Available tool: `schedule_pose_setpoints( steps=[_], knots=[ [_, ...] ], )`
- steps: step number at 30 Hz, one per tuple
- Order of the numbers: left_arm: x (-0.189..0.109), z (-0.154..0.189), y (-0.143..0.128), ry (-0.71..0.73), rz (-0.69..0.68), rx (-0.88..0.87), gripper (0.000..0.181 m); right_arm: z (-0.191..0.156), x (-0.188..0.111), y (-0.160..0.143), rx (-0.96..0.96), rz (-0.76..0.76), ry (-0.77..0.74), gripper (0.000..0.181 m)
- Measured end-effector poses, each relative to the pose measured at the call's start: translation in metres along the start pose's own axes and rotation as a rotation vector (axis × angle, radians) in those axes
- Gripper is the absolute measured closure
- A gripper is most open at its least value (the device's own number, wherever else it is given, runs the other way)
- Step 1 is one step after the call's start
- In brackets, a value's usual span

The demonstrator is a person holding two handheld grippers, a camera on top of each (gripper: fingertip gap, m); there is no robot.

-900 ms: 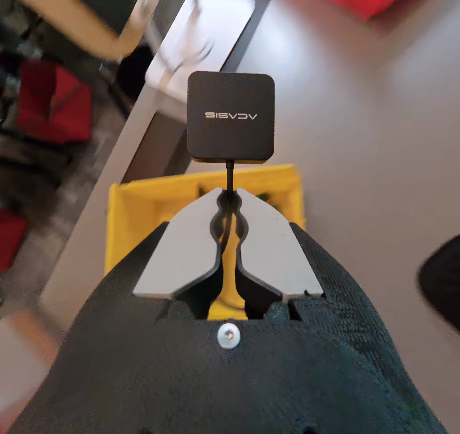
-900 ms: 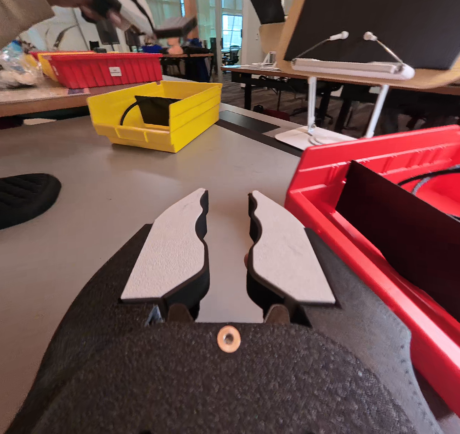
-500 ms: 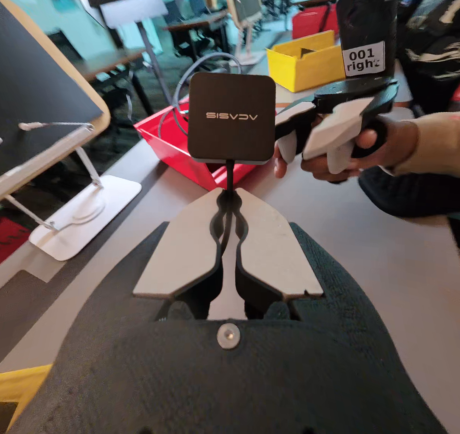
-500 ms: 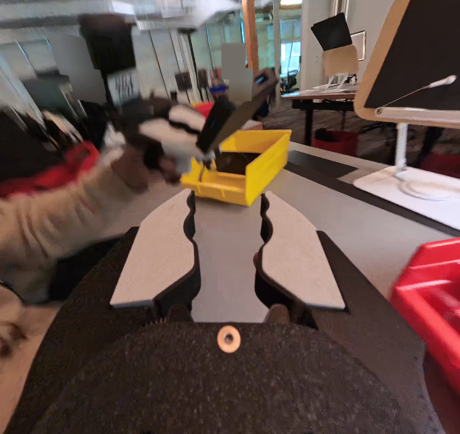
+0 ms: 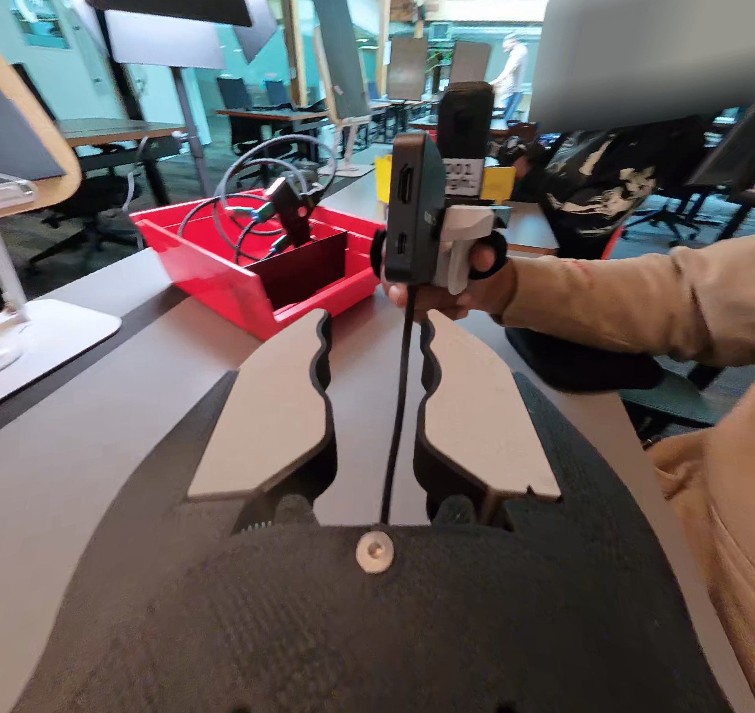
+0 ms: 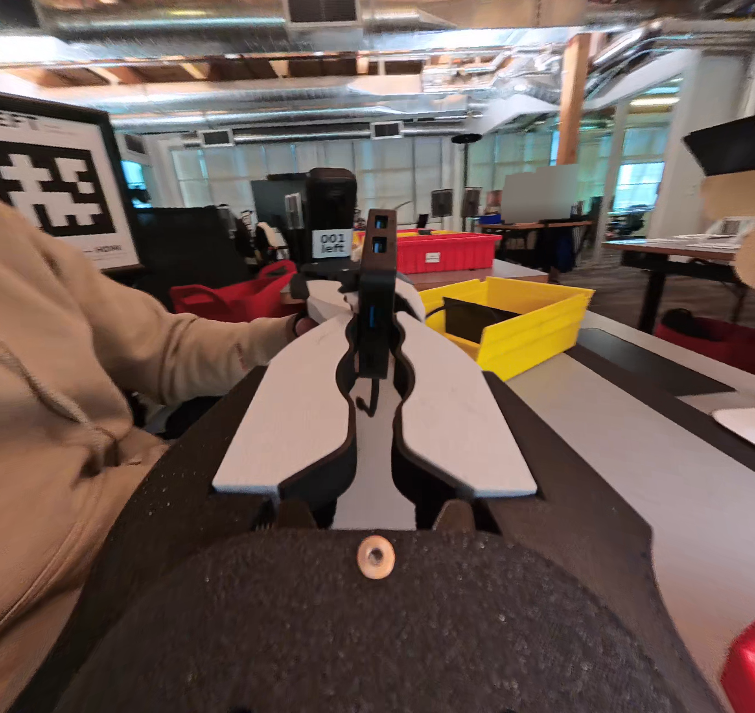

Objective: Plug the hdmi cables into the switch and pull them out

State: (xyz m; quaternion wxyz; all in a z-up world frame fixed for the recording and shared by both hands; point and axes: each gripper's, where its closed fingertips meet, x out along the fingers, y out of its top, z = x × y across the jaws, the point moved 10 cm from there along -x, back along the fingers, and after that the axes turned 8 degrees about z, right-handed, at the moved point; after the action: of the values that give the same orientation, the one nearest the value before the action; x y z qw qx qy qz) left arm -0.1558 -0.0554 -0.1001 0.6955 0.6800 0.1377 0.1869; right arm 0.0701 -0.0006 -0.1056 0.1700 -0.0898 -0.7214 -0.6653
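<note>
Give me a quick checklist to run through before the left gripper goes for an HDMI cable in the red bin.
1. Right gripper clamped on the switch: ok, both fingers press its flat sides.
2. Left gripper open: ok, jaws wide apart.
3. Left gripper free of the switch's cord: not ok, the cord runs between its fingers, unclamped.
4. HDMI port empty and facing the left gripper: ok.
5. HDMI cables within the red bin: ok, coiled, one plug sticking up.
6. Plug orientation matching the port: cannot tell.
</note>
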Motion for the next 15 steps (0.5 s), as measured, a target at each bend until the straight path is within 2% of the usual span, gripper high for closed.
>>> schedule_pose_setpoints(
  steps=[3,7,10,14,15],
  knots=[
    [0.003,0.013,-0.002,-0.103,0.002,0.041,0.14,-0.008,0.004,-0.005,0.085,-0.033,0.146,0.167],
    [0.007,0.03,0.002,-0.236,0.01,0.019,0.144,-0.01,0.005,-0.013,0.297,-0.005,0.283,0.168],
    [0.009,0.034,0.0,-0.246,-0.014,0.008,0.152,-0.005,0.003,-0.017,0.362,-0.027,0.311,0.168],
    [0.009,0.028,-0.001,-0.267,-0.008,-0.109,0.149,0.002,0.0,-0.025,0.391,-0.057,0.271,0.168],
    [0.009,0.024,-0.002,-0.22,-0.014,-0.12,0.158,0.004,-0.001,-0.027,0.411,-0.063,0.267,0.168]
  ],
)
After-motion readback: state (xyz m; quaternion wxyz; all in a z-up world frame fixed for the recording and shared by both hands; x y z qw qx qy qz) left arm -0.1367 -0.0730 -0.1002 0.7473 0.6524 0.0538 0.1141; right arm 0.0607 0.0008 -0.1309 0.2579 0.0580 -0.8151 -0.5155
